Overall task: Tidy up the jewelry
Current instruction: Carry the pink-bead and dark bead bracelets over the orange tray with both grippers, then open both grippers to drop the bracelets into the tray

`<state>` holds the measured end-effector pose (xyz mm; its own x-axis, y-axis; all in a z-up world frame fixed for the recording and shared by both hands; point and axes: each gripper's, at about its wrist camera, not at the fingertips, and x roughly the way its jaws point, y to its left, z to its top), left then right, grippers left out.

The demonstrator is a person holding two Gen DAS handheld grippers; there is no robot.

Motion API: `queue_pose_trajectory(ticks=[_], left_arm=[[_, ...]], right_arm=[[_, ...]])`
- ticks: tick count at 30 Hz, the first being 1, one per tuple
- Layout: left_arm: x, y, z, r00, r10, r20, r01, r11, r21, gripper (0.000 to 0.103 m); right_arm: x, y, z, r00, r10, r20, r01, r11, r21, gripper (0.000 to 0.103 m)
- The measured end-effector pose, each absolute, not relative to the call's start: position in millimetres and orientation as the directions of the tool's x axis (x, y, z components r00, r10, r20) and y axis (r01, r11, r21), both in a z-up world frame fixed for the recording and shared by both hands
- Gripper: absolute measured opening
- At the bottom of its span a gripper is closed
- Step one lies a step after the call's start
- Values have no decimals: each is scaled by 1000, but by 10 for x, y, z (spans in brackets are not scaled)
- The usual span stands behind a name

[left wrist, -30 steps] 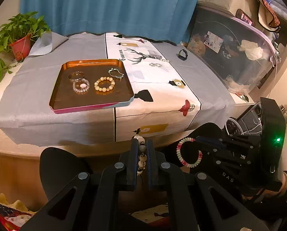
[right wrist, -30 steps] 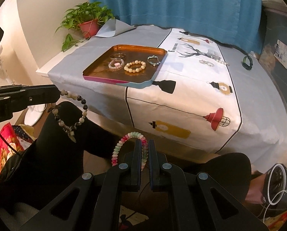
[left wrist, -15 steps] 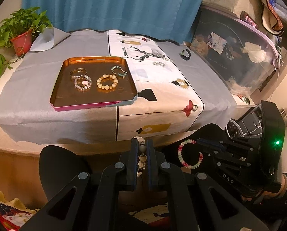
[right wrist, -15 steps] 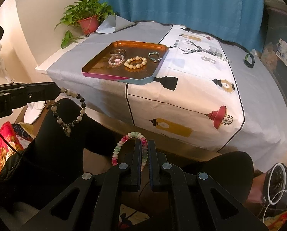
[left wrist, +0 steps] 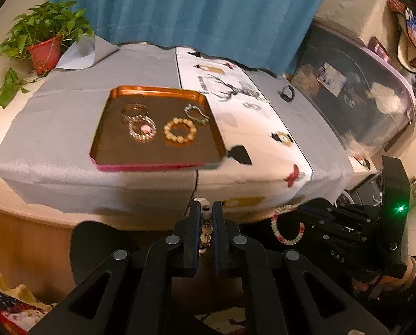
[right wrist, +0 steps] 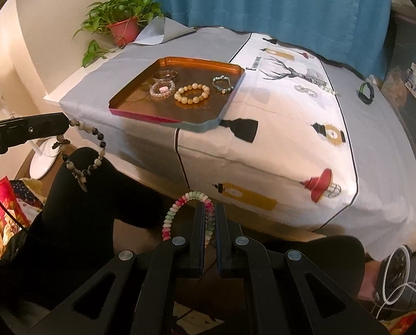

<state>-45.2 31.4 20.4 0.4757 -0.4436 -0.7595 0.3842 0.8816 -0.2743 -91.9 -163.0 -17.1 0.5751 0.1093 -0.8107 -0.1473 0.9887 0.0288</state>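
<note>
Both hand-held grippers are hanging below the front edge of the tabletop (right wrist: pixel 263 150), each carrying a bracelet. The left hand-held gripper (left wrist: pixel 206 217) is clamped on a black-and-cream bead bracelet (right wrist: pixel 88 153) with a dangling charm; the right hand-held gripper (right wrist: pixel 209 217) is clamped on a pink-green-white bracelet (right wrist: pixel 180 209). Judging the step: bringing both up and over to the orange tray (right wrist: pixel 227 103) – best done one at a time, lifting clear of the tray's raised rim and the draped cloth edge, then lowering flat before letting go.

Free floor in the tray is looking widest at its near end; the cream bead bracelet (right wrist: pixel 192 93), clear bracelet (right wrist: pixel 161 88), bangles (right wrist: pixel 165 75) and green bracelet (right wrist: pixel 221 84) are crowding the far half. A loose chain (right wrist: pixel 307 90) and a dark band (right wrist: pixel 366 92) are lying on the cloth – still to collect, I would guess
</note>
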Motion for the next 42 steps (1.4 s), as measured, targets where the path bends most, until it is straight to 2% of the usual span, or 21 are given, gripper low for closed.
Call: queue_pose_trajectory(ticks=[16, 32, 33, 34, 35, 36, 37, 38, 39, 42], left_arm=[[581, 541, 229, 536, -424, -730, 341, 900, -273, 6], [1406, 456, -162, 516, -372, -771, 319, 919, -230, 8], [1464, 454, -215, 515, -360, -778, 307, 925, -224, 12], [1502, 443, -259, 512, -341, -789, 298, 931, -210, 30], [1522, 442, -288, 512, -321, -797, 284, 939, -195, 67], [1549, 442, -324, 517, -279, -809, 252, 953, -168, 84], [1547, 452, -351, 531, -234, -814, 216, 967, -138, 97], [1527, 462, -360, 547, -219, -808, 205, 971, -124, 97], [1497, 473, -372, 554, -208, -806, 202, 973, -112, 97], [1403, 481, -426, 533, -171, -829, 197, 977, -74, 97]], right_arm=[[302, -1365, -3, 604, 125, -787, -187, 982, 13, 7], [1326, -1133, -325, 571, 150, -807, -198, 979, 42, 7], [1359, -1141, -362, 566, 154, -810, -195, 980, 50, 8], [1400, -1147, -400, 560, 158, -813, -191, 980, 58, 9], [1429, -1154, -439, 552, 158, -819, -190, 980, 61, 14], [1470, -1154, -513, 527, 144, -838, -185, 981, 52, 19], [1485, -1157, -568, 511, 123, -851, -174, 984, 37, 39], [1467, -1170, -608, 504, 101, -858, -161, 987, 22, 62], [1424, -1186, -620, 512, 84, -855, -147, 989, 10, 69], [1250, -1247, -618, 524, 72, -849, -133, 991, 2, 71]])
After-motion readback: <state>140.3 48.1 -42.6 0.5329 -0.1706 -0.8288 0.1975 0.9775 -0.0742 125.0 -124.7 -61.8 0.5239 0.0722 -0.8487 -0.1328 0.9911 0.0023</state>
